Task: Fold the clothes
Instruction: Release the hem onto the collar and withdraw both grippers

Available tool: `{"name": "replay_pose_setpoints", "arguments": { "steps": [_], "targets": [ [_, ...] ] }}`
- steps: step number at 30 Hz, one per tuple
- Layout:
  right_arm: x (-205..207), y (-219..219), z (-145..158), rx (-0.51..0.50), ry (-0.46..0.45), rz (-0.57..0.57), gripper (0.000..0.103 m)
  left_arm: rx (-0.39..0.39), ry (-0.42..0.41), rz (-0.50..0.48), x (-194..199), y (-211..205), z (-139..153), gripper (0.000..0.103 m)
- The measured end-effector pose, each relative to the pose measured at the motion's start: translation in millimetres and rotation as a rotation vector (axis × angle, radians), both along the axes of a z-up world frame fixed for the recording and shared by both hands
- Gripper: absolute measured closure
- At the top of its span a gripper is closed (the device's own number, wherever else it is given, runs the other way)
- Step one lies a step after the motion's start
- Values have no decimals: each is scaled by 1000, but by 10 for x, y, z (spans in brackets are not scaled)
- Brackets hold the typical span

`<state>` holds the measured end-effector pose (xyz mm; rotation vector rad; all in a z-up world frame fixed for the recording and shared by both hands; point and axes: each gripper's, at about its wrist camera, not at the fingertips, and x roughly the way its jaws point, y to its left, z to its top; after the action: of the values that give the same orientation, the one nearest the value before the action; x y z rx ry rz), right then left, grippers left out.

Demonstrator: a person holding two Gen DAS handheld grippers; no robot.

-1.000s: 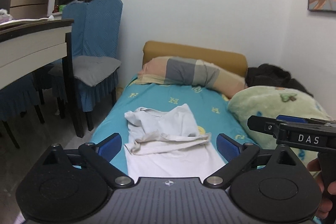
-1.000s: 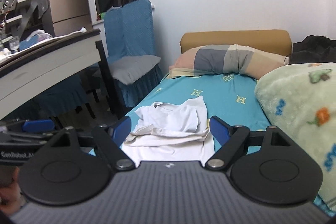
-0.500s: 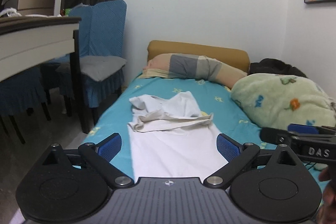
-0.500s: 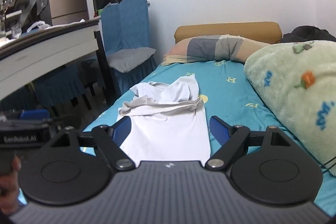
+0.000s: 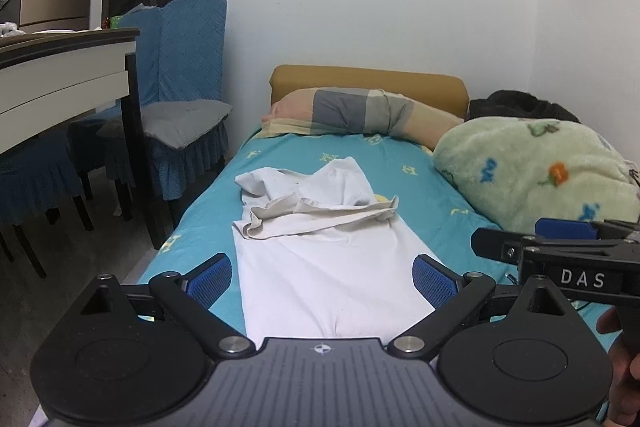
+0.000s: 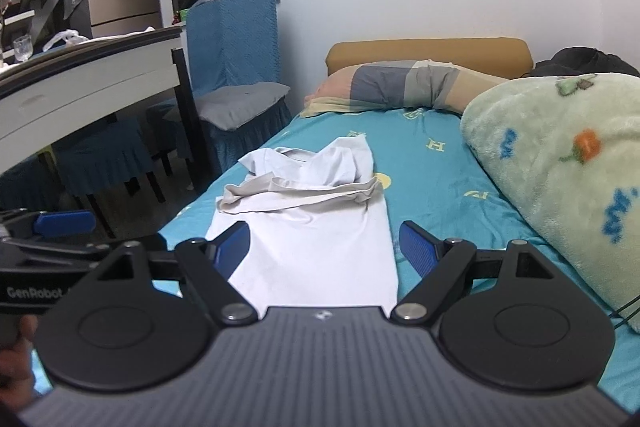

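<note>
Left gripper (image 5: 322, 277): black two-finger tool with blue ribbed pads, jaws spread wide, nothing between them. It is poised over the near end of the white cotton garment (image 5: 320, 267), the pads set on either side of the cloth's width and not touching it. Right gripper (image 6: 324, 249): same build, jaws likewise parted and empty, poised over the same near hem from the right side. In the left wrist view the right tool appears at the right edge, with fingers of a hand on its handle.

The garment lies lengthwise on the turquoise patterned bedsheet (image 5: 420, 179). Its near part is flat and smooth; its far part is bunched into a rumpled heap with a greyish fold across it. Beyond it lies a checked grey-and-beige pillow (image 5: 360, 115) against a tan padded headboard (image 5: 368, 79). A pale green fleece blanket (image 5: 536, 171) with small coloured figures is heaped on the right of the bed. A blue-covered chair (image 5: 188, 67) with a grey cushion stands left of the bed, beside a white-edged table (image 5: 60, 75).

Compared with one second ago: both tools have drawn back toward the foot of the bed and sit lower, so more of the flat white panel is in view. Jaw opening is unchanged. The garment has not shifted.
</note>
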<state>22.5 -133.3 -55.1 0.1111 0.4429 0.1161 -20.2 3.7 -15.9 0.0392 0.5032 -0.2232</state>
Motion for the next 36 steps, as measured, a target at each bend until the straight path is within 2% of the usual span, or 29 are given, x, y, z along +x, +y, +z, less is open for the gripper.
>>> {"name": "replay_pose_setpoints", "arguments": {
  "steps": [4,7,9,14,18,21,26,31,36],
  "targets": [
    [19,-7,-36,-2,17,-12,20,-22,48,8,59,25,-60,5],
    [46,-12,-76,-5,41,-20,20,-82,142,19,176,93,-165,5],
    [70,-12,-112,-7,64,-25,20,-149,235,21,297,168,-275,5],
    [126,-23,-197,-14,118,-38,20,-407,507,49,659,400,-696,13],
    [161,-37,-247,-17,151,-48,20,-524,631,100,867,509,-995,21],
    [191,-45,-285,-19,178,-52,20,-589,662,133,932,593,-1090,24],
    [245,-65,-362,-3,230,-61,20,-648,678,168,962,691,-1158,24],
    [312,-60,-452,-3,273,-66,20,-711,687,211,1033,762,-1217,39],
    [365,-44,-525,2,307,-61,20,-740,699,251,1097,814,-1297,50]
  ]
}}
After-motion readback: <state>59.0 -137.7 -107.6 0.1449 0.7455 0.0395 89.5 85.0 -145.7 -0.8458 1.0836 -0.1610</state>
